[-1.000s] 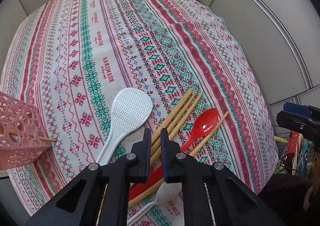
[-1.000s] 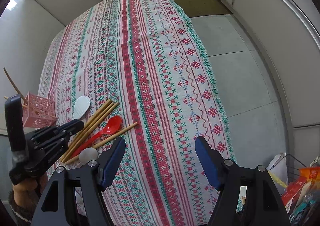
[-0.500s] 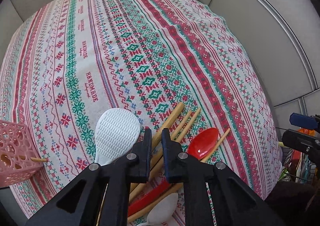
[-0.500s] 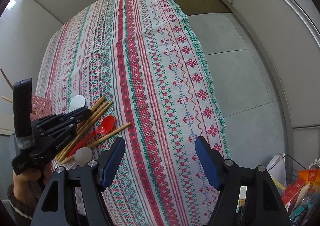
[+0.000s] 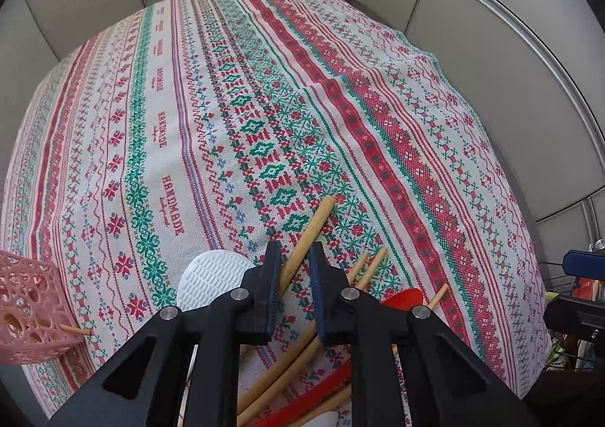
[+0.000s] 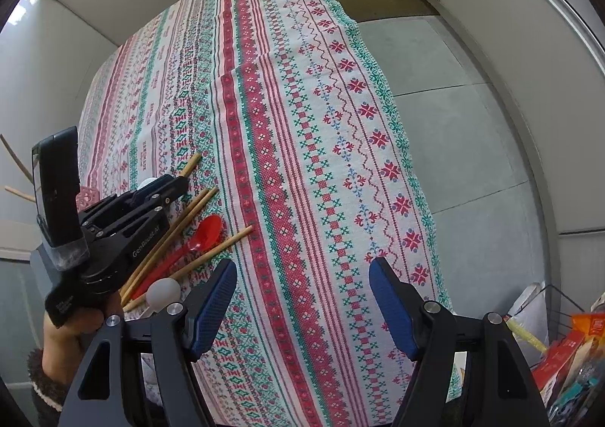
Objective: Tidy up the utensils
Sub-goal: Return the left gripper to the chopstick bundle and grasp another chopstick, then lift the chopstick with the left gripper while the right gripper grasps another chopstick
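The left claw [image 5: 296, 289] is hovering over the chopstick pile [image 5: 302, 343] on the table [image 5: 211, 117], its jaws slightly apart and straddling the thickest chopstick [image 5: 310, 234] without pressing on it; they were just opening a little. The pink basket [image 5: 28, 309] is sitting well left of the pile. The right claw [image 6: 302, 298] is waiting wide apart, right of the pile, holding nothing. Judging from the crowding, closing here could be catching a neighbouring stick or nudging the red spoon [image 6: 206, 232].

The left gripper [image 5: 295, 256] covers most of the white rice paddle [image 5: 211, 277] and the red spoon [image 5: 401, 298], and the pink basket [image 5: 30, 308] gets chopped off by the frame edge.
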{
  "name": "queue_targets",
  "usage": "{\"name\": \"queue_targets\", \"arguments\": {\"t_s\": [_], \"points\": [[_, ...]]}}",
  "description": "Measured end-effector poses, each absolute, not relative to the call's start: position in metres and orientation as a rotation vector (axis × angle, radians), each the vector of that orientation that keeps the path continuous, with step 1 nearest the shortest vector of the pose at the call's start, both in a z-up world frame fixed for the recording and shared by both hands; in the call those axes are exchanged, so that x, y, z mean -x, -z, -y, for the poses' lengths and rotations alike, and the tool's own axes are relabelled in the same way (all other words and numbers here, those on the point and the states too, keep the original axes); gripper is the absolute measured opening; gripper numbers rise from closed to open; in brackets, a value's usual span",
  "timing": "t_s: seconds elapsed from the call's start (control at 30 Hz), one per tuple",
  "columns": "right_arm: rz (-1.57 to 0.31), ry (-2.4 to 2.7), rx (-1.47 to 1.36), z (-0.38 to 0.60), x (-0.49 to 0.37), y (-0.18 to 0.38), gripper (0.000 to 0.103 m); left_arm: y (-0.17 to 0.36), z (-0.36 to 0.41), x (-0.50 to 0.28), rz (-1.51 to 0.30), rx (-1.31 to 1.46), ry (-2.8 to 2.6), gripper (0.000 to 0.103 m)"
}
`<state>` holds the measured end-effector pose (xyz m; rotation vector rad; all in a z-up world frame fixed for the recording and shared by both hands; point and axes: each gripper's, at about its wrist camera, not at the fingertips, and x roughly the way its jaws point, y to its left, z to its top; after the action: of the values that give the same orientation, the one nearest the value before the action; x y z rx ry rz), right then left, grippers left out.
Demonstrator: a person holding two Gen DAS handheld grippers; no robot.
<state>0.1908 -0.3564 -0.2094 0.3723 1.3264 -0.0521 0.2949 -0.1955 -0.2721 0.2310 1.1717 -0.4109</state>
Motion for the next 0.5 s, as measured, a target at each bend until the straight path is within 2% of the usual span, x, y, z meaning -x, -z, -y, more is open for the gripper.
{"name": "queue_targets", "arguments": {"t_s": [0.17,0.5], "points": [[-1.350,0.054,-0.390,0.352,-0.194,0.216,0.074,0.263,0.175,-0.287,-1.197,-0.208,0.382,0.007],[-1.394,0.050,-0.434,0.335,-0.216,0.233,0.074,0.219,0.131,-0.261,-1.140,-0.144,0.390,0.007]]}}
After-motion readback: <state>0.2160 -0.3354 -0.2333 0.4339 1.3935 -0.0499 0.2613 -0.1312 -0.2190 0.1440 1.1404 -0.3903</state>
